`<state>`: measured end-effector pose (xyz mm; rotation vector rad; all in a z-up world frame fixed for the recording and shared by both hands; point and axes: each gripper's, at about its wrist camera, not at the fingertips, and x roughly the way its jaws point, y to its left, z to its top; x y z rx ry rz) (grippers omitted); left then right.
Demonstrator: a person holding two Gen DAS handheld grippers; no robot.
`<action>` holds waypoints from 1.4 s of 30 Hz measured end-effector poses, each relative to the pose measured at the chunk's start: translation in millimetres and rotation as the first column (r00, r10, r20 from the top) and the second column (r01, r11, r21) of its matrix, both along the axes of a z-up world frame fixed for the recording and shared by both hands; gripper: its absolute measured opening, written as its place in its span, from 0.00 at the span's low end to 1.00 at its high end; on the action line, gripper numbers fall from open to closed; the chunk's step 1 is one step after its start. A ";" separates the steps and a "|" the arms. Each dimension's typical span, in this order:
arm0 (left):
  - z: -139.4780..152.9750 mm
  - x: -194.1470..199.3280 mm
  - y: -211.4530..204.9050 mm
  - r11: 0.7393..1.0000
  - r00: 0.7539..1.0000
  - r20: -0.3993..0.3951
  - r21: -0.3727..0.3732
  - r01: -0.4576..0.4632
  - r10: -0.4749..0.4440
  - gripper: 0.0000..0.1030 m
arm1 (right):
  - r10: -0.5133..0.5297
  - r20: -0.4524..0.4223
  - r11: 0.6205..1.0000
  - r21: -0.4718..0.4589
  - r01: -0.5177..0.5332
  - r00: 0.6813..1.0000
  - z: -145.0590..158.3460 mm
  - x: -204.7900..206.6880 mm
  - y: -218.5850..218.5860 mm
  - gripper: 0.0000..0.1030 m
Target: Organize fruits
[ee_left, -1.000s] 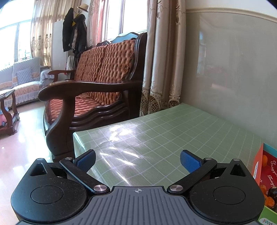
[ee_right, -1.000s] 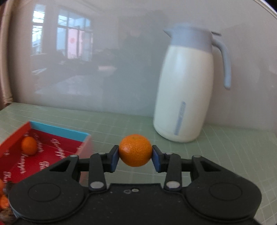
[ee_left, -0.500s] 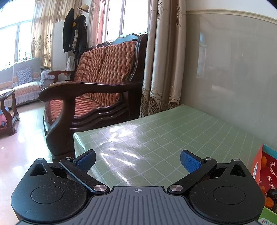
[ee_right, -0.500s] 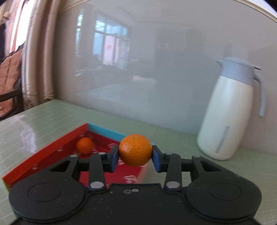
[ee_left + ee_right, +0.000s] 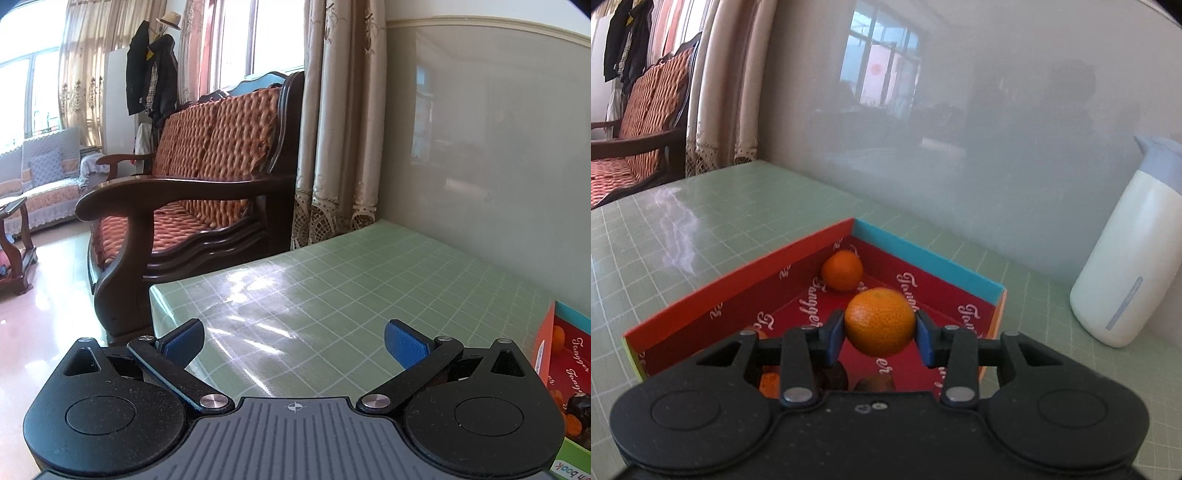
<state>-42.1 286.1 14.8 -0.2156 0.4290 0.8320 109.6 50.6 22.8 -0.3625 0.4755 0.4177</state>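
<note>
Right now my right gripper (image 5: 880, 328) pinches a mandarin (image 5: 880, 322) between its blue pads (image 5: 923, 341), one pad pressing on each side of the fruit. I hold it above the open red box (image 5: 738, 291), over the box's middle. Another mandarin (image 5: 842, 270) lies inside, tucked toward the far corner where the orange wall meets the blue wall. Darker fruit shows under my gripper at the near end; I cannot tell what kind. A white jug (image 5: 1130, 266) stands near the table's back edge, well apart from the box. My left gripper (image 5: 293, 341) has its jaws spread wide, empty, over the green checked table (image 5: 332, 288); the box's end peeks in at that view's right edge.
</note>
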 end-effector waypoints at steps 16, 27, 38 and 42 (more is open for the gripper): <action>1.3 10.1 -21.4 0.997 0.997 -0.005 0.005 0.071 -0.071 1.00 | -0.050 0.102 0.998 -0.025 0.053 0.994 14.6 -19.5 -7.8 0.84; 0.3 35.9 -78.1 0.959 0.958 -0.048 -0.030 0.281 -0.282 1.00 | -0.203 0.030 0.978 0.065 0.201 0.979 24.6 -47.3 -74.6 0.95; 10.8 28.3 -157.5 0.855 0.856 -0.069 0.055 0.516 -0.512 1.00 | -0.368 -0.048 0.909 0.193 0.370 0.929 22.0 -94.5 -149.4 0.99; 13.2 23.6 -167.2 0.831 0.832 -0.074 0.053 0.553 -0.549 1.00 | -0.382 -0.042 0.902 0.199 0.382 0.923 19.8 -105.9 -153.9 1.00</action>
